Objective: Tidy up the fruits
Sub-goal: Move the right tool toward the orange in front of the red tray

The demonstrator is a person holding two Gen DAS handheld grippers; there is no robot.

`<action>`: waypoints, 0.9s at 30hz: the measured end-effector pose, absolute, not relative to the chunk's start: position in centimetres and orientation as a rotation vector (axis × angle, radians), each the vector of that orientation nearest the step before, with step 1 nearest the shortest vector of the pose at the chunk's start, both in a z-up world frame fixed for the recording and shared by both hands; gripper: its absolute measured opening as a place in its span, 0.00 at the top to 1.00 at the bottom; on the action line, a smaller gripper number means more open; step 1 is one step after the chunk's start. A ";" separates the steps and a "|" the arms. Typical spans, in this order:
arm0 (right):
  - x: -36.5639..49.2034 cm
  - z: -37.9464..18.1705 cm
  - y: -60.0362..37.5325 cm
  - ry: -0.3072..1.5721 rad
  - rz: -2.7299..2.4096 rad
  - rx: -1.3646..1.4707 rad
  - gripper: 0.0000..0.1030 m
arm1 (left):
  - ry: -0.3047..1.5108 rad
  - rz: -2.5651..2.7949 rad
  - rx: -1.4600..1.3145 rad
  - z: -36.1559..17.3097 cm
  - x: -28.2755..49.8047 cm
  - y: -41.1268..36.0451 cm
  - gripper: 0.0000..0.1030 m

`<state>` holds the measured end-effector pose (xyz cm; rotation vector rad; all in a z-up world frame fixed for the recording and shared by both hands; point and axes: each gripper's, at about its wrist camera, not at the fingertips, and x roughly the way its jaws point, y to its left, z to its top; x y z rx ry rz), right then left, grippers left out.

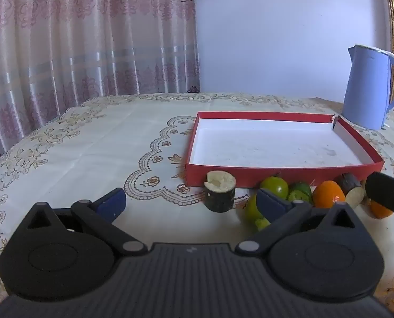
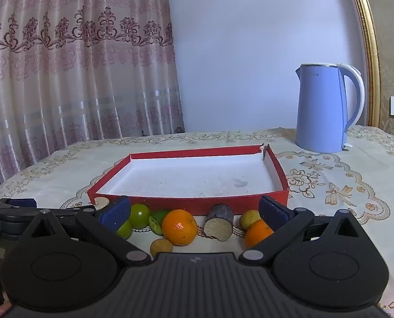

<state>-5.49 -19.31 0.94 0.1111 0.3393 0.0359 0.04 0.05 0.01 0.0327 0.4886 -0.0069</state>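
A shallow red box (image 1: 215, 179) (image 2: 197, 203) with a white inside lies on the table, nothing in it. Fruits lie in a row along its near wall: green fruits (image 1: 274, 186) (image 2: 139, 212), an orange (image 1: 328, 194) (image 2: 179, 226), a second orange (image 2: 258, 232), small yellow fruits (image 2: 161, 246), and dark-skinned cut pieces with pale flesh (image 1: 220, 192) (image 2: 219, 225). My left gripper (image 1: 193, 202) is open, low before the upright cut piece. My right gripper (image 2: 194, 212) is open, fingers spread around the row, touching nothing.
A blue electric kettle (image 1: 366, 87) (image 2: 327, 108) stands behind the box at the right. A floral tablecloth (image 1: 90, 145) covers the table, with curtains and a wall behind. The left gripper's body shows at the left edge of the right wrist view.
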 end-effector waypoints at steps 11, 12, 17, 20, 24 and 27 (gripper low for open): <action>-5.6 0.8 -19.6 0.319 0.030 0.122 0.00 | 0.503 -0.006 0.053 -0.1 0.1 -0.3 0.00; -5.4 0.8 -19.7 0.315 0.028 0.118 0.00 | 0.502 -0.006 0.054 -0.1 0.1 -0.3 0.00; -6.1 1.1 -19.7 0.256 0.008 0.116 0.00 | 0.504 -0.006 0.044 -0.3 0.0 0.1 0.00; -6.7 1.1 -20.1 0.207 0.006 0.141 0.00 | 0.510 -0.006 0.044 -0.6 0.0 0.1 0.00; -6.9 1.2 -20.2 0.193 -0.008 0.143 0.00 | 0.521 -0.006 0.037 -0.8 0.3 0.3 0.00; -7.3 1.1 -20.3 0.184 -0.024 0.139 0.00 | 0.521 -0.008 0.038 -0.8 0.3 0.3 0.00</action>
